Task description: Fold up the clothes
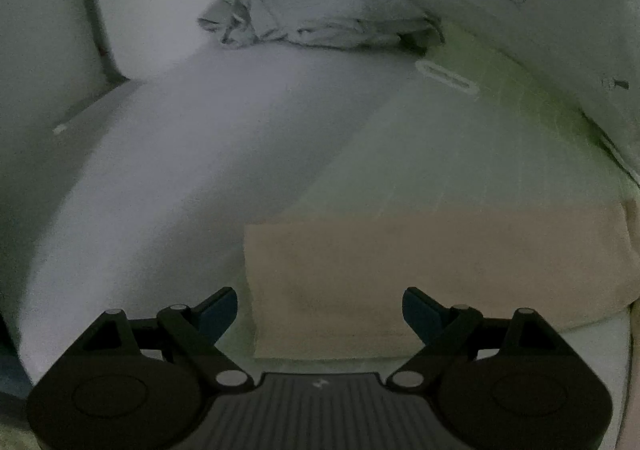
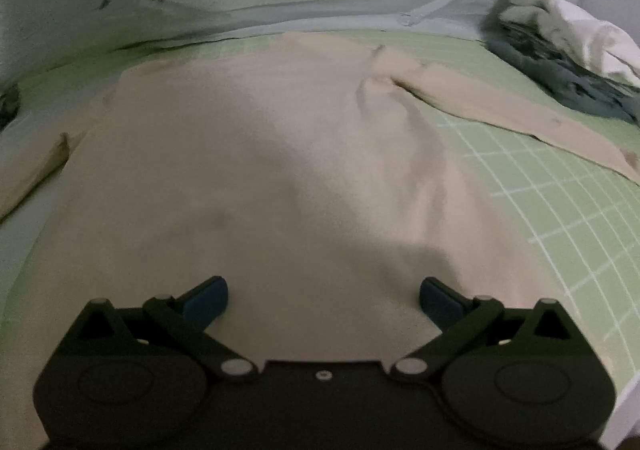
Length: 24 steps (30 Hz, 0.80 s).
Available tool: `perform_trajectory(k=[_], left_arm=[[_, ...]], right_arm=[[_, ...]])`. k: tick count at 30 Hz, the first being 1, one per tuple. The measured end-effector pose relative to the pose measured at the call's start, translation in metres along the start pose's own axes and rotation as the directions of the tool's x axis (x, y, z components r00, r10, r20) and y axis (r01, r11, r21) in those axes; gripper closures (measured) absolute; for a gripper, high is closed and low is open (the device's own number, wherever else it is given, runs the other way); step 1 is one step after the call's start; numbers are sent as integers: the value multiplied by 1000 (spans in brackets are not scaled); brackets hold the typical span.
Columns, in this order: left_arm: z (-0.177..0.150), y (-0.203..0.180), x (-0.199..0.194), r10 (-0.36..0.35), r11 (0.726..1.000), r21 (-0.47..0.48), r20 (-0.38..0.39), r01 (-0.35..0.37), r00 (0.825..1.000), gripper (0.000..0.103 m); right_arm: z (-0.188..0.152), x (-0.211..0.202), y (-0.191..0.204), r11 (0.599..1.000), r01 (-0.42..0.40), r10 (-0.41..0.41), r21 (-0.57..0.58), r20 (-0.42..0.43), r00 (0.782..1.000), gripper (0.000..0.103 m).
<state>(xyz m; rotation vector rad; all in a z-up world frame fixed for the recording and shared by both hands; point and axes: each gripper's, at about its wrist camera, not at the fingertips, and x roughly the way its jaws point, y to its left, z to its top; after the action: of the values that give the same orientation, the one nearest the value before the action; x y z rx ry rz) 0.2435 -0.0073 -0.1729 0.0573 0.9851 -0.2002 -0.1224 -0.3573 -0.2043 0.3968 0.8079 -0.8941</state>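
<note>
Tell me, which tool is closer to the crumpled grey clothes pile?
Cannot tell. The left tool faces the grey clothes pile across the bed; the right tool sits over the beige shirt, a pile at its far right.

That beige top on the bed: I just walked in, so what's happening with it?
A person holding two grippers is folding clothes. The beige top lies spread flat on the green grid mat. The left gripper and right gripper hover over it, jaws open, holding nothing. A crumpled clothes pile waits nearby.
</note>
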Motion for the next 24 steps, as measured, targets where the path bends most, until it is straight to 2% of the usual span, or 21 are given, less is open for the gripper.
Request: perform_trajectory(k=[2,5,6,8,9,10,11,12,15,19,20,24], left_arm=[[1,0,8,-7,1000,17,-18,8,1000,13],[-4,0,10,10,999,46,-37,-8,999,19],[-5,1,8,10,999,46,-29,-9,1000,25],[-6,3,5,16,999,44,-18,-15,1000,40],[-6,3,3,11,999,43,-17,-10,1000,56],[-6,3,1,5,999,42,-16,-5,1000,76],[-7,4,-1,0,999,40,-15,0,1000,88],[-7,3,-4,13,999,36,-9,-13,1000,95],[-10,2,-12,52,998,22,9,-53,999,97],[-6,-1,-33,21,999,-47,10,-21,1000,98],[-5,-6,-39,10,998,-70,17,-9,1000,98],[-7,-55,-74,-108,993,-30,75,111,991,98]], right_arm=[[-1,-1,4,1000,29,-29,7,-7,1000,0],[-9,-8,11,998,58,-58,15,-9,998,0],[-12,-10,11,998,56,-56,31,-10,998,0],[-19,-14,10,997,52,-52,63,-11,999,0],[-22,-16,10,996,51,-51,71,-11,999,0],[-24,-18,11,997,51,-51,66,-9,999,0],[-24,-19,11,997,49,-49,66,-8,999,0],[-25,-19,11,997,47,-47,66,-7,999,0],[-23,-19,10,997,40,-39,59,-14,999,0],[-21,-19,5,999,1,1,32,-37,999,0],[-21,-20,2,1000,-15,16,26,-40,999,0],[-19,-22,-17,996,-80,81,33,-41,996,0]])
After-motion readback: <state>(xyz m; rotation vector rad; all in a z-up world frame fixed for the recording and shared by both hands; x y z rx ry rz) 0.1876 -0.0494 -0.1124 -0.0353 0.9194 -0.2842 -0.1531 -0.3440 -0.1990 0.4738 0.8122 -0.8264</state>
